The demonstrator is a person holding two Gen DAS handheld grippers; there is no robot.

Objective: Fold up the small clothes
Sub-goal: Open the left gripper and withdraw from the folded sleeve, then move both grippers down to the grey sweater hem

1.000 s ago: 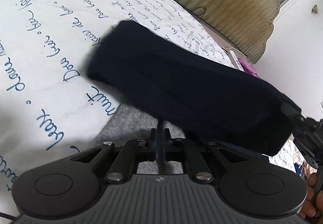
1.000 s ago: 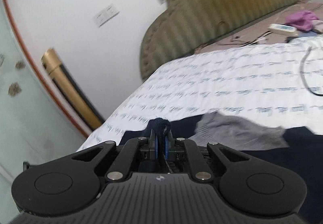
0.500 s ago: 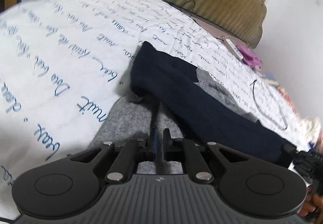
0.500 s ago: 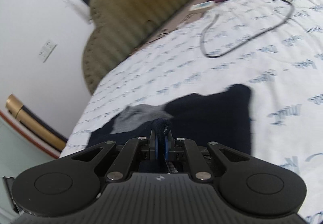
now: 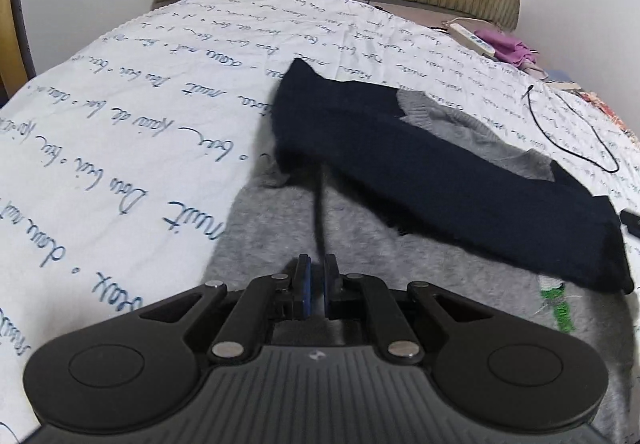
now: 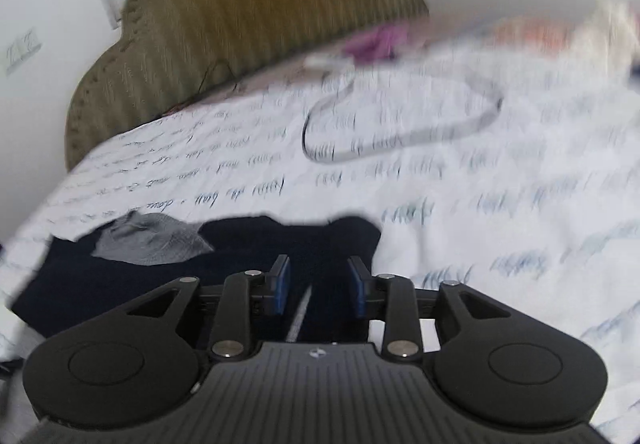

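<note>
Left wrist view: your folded navy panel (image 5: 448,172) lies dead ahead, long axis running left-far to right-near across the grey garment (image 5: 360,264).
Left gripper (image 5: 315,284) sits nearly closed, a dark strand between its pads; right gripper (image 6: 319,290) gapes apart over the panel's bed-edge end.

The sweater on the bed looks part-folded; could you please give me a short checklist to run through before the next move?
1. Right gripper has let go: ok, fingers spread, nothing between them.
2. Left gripper free of cloth: cannot tell, fingers nearly closed, a dark thread runs up from them.
3. Navy band laid over the grey sweater: ok, lying diagonally.
4. Fold edges squared: not ok, grey collar pokes out past the navy.
5. Black cable away from the garment: ok, on the sheet beyond it.
</note>
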